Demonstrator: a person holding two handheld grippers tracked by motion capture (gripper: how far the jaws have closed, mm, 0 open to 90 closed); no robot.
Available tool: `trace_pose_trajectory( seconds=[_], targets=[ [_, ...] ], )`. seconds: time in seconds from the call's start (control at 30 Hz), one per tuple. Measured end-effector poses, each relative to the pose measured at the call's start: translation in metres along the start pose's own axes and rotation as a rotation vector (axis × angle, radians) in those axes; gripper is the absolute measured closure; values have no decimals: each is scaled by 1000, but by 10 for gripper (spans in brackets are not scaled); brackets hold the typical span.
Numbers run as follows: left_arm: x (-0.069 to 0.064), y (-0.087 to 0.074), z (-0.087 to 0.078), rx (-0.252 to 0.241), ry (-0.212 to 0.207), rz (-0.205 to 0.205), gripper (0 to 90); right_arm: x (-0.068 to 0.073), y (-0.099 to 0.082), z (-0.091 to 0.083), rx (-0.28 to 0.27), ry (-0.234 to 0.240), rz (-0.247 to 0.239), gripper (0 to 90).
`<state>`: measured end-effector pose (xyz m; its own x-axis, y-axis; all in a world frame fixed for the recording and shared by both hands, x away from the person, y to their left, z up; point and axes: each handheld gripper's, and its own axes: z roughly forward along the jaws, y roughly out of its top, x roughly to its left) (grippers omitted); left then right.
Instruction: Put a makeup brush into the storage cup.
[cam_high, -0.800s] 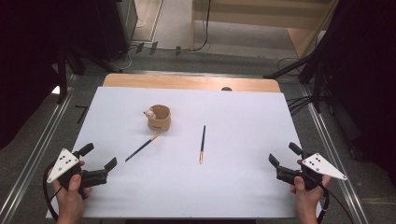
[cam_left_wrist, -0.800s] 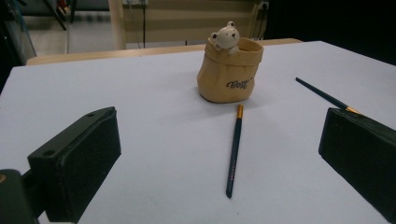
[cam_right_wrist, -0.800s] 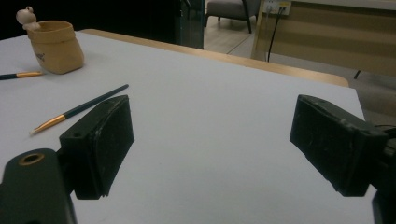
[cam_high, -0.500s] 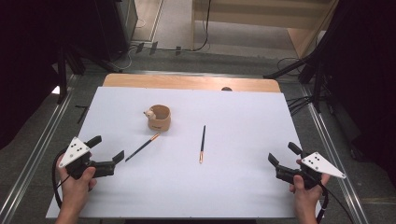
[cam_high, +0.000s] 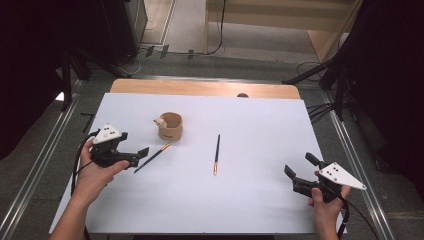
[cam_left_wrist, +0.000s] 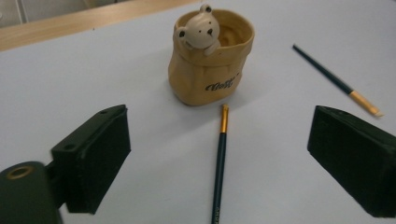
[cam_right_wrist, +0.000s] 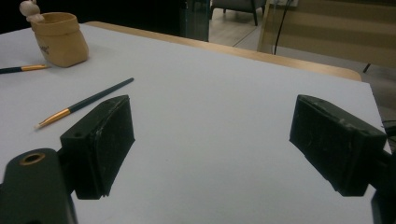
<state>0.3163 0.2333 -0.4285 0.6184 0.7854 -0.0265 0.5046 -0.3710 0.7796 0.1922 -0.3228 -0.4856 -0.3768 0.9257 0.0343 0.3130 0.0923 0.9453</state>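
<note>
Near brush (cam_left_wrist: 219, 161): dark green handle, gold ferrule, lying flat on the white table, ferrule end just short of my tan bear pot (cam_left_wrist: 212, 56), not touching. It lies between my left jaws. Pot upright, bear figure at rim. Second brush (cam_high: 216, 154): same make, flat, well apart to the pot's right, pale bristle tip toward me.
</note>
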Motion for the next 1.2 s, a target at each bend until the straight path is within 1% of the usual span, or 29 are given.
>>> trace_pose_trajectory(
  seconds=[0.03,0.1,0.13,0.17,0.23,0.27,0.33,0.37,0.4,0.43,0.5,0.53,0.57,0.67,0.77,0.83,0.9,0.93,0.97,1.07,1.2],
  targets=[
    [-1,4,4,40,4,14,137,0,0,0,2,0,3,142],
    [-3,10,13,120,11,21,168,-1,0,1,6,-1,5,142],
    [-5,12,16,141,16,32,214,-1,0,1,9,-1,7,142],
    [-7,14,19,163,24,53,248,-1,-1,1,10,-1,7,142],
    [-10,18,26,210,33,75,342,-1,-1,1,14,1,5,142],
    [-11,19,28,224,27,87,391,-1,-1,2,17,1,6,142],
    [-11,23,35,269,-9,104,468,-1,-1,2,20,-1,7,142],
    [-11,23,35,269,-9,104,491,-1,-1,2,23,0,6,142],
    [-10,26,41,314,-33,105,531,-1,-1,2,24,0,6,142],
    [-9,28,44,340,-42,106,561,-1,-1,3,26,1,10,142],
    [-8,31,48,374,-45,110,610,-2,-1,3,28,2,11,142],
    [-7,33,51,395,-42,118,628,-2,-1,3,30,2,11,142],
    [-7,34,54,425,-45,118,640,-2,-2,3,32,1,12,142],
    [-6,36,61,496,-61,106,672,-3,-2,4,34,3,12,142],
    [-5,37,67,564,-98,63,696,-3,-2,4,39,2,15,142],
    [-5,36,70,604,-102,73,703,-3,-3,4,41,5,14,142],
    [-5,35,74,642,-88,86,709,-3,-3,5,46,9,15,142],
    [-5,34,76,653,-82,85,712,-3,-3,5,47,11,18,142],
    [-5,33,79,669,-88,87,713,-3,-3,5,49,13,19,142],
    [-6,33,83,696,-94,95,727,-3,-3,6,52,16,16,142],
    [-8,34,89,719,-74,113,729,-3,-4,6,55,16,20,142]
  ],
)
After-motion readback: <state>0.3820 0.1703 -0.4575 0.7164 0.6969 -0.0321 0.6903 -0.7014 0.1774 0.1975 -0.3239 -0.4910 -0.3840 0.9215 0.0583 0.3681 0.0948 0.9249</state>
